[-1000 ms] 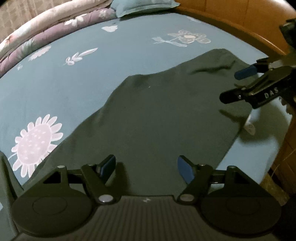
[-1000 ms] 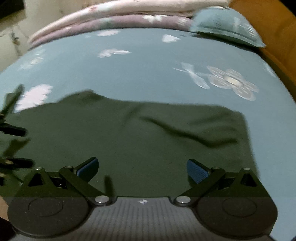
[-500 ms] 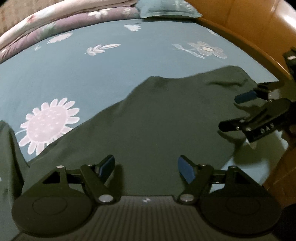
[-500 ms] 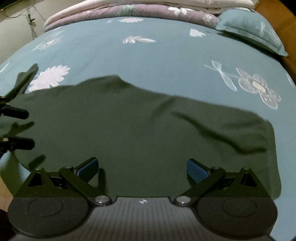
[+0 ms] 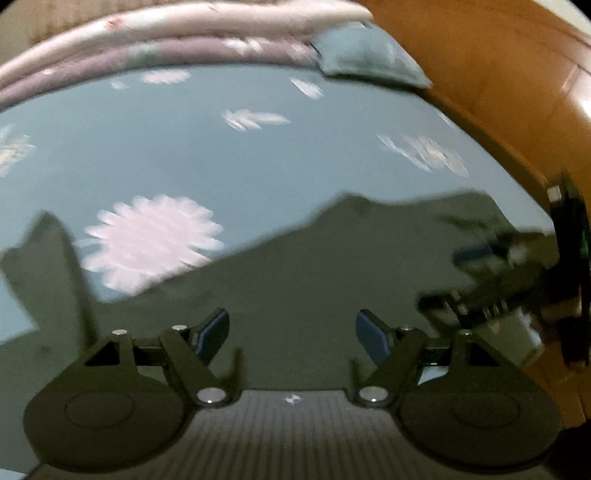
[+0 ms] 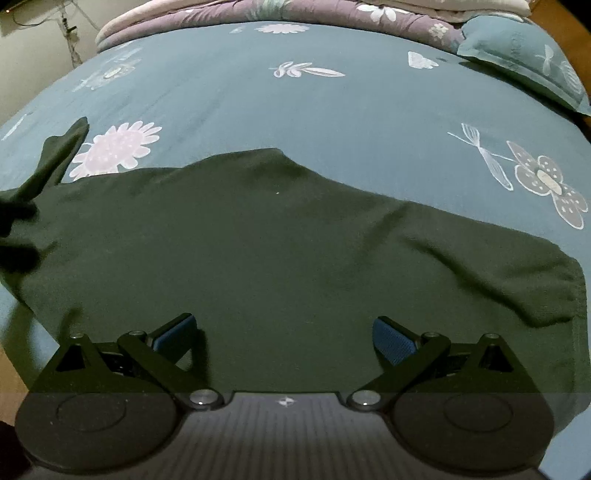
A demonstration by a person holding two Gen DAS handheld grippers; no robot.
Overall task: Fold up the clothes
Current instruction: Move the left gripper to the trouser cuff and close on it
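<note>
Closest to us, our right gripper [image 6: 284, 332] and left gripper [image 5: 291, 332] both have jaws spread wide, nothing between them. Under them the dark green garment [image 6: 295, 251] lies across the lower half of the frame on the teal flowered bedsheet [image 6: 295, 103]. It looks soft and floppy, so we'd pinch a hem corner at the right edge. Pillow [image 6: 524, 55] sits upper right

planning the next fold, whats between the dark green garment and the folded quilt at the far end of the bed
Only bare teal flowered sheet lies between the dark green garment and the folded quilt; nothing else rests on that stretch. The right wrist view shows it most clearly.
</note>
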